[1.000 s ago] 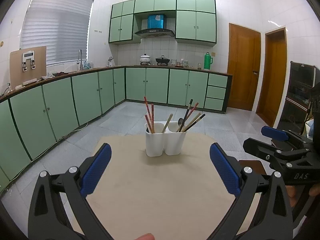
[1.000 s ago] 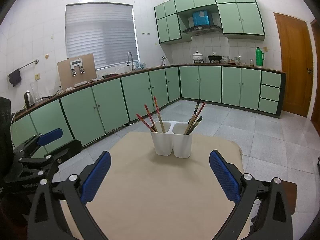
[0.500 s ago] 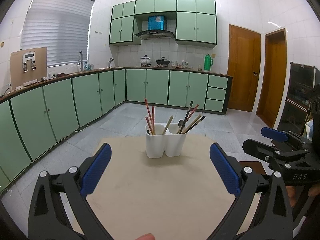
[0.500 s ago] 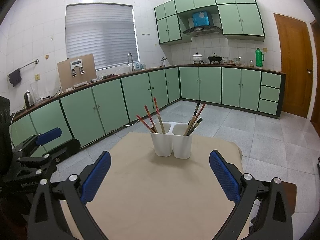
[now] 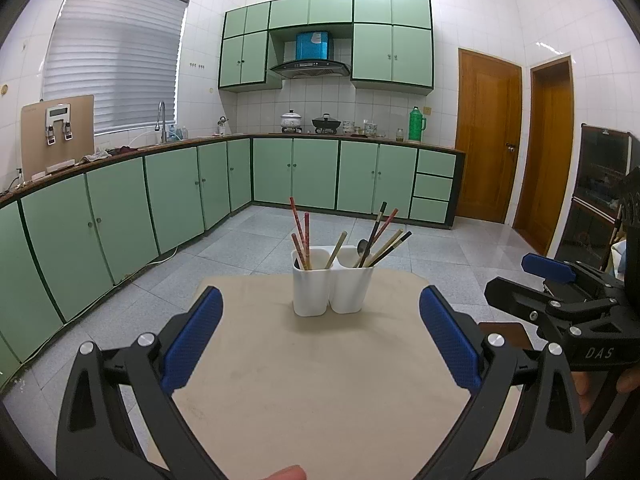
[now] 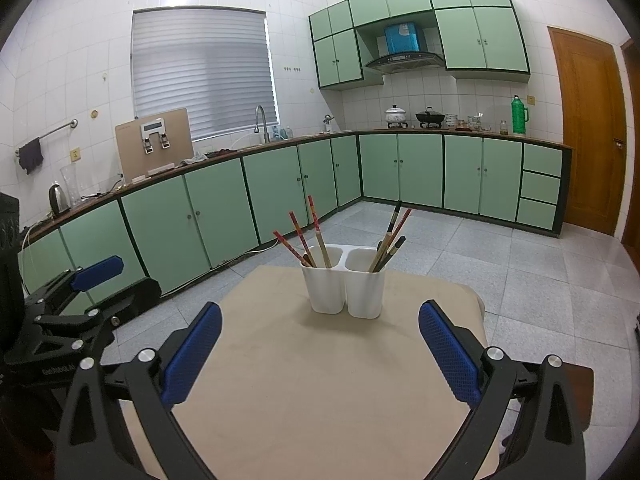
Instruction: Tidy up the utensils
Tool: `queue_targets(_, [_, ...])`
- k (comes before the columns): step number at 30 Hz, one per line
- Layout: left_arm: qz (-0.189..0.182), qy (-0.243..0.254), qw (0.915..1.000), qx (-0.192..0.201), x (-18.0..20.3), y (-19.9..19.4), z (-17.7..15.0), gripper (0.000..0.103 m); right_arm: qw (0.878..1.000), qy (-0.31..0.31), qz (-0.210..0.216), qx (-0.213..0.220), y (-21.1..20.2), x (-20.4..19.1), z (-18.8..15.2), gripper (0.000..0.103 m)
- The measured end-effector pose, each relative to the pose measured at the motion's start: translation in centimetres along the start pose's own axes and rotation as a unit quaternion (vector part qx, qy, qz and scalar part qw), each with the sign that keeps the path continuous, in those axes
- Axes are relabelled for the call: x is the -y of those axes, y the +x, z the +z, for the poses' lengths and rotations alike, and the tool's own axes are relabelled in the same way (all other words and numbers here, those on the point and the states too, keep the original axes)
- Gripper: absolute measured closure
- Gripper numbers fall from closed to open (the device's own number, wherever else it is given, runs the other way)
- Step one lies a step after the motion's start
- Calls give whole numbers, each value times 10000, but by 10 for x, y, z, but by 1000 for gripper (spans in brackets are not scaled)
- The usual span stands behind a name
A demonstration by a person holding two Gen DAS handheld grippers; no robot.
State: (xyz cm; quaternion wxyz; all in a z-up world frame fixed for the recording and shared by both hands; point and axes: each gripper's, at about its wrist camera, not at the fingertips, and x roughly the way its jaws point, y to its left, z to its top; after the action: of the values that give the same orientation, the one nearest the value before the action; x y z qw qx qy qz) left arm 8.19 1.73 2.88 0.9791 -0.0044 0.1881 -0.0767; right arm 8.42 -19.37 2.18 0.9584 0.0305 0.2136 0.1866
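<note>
A white two-compartment holder point(image 5: 332, 282) point(image 6: 345, 282) stands near the far edge of a beige table point(image 5: 320, 380) point(image 6: 320, 380). Its left compartment holds red chopsticks point(image 5: 300, 236) point(image 6: 304, 236) and a tan one. Its right compartment holds dark and tan chopsticks point(image 5: 386, 240) point(image 6: 390, 240) and a spoon point(image 5: 362, 248). My left gripper point(image 5: 320, 336) is open and empty, well short of the holder. My right gripper point(image 6: 320, 344) is open and empty, also short of it. Each gripper shows at the side of the other's view.
Green base cabinets point(image 5: 160, 200) run along the left and back walls. A grey tiled floor point(image 5: 440, 248) lies beyond the table. Wooden doors point(image 5: 490, 136) stand at the right. A dark stool point(image 6: 580, 392) sits by the table's right edge.
</note>
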Motion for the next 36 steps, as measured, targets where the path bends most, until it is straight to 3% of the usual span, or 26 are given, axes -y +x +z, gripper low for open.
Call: queue_targets(36, [10,-18,10000,-61,0,1,0,7,10000,-18,21,-35,1,-2,1,6])
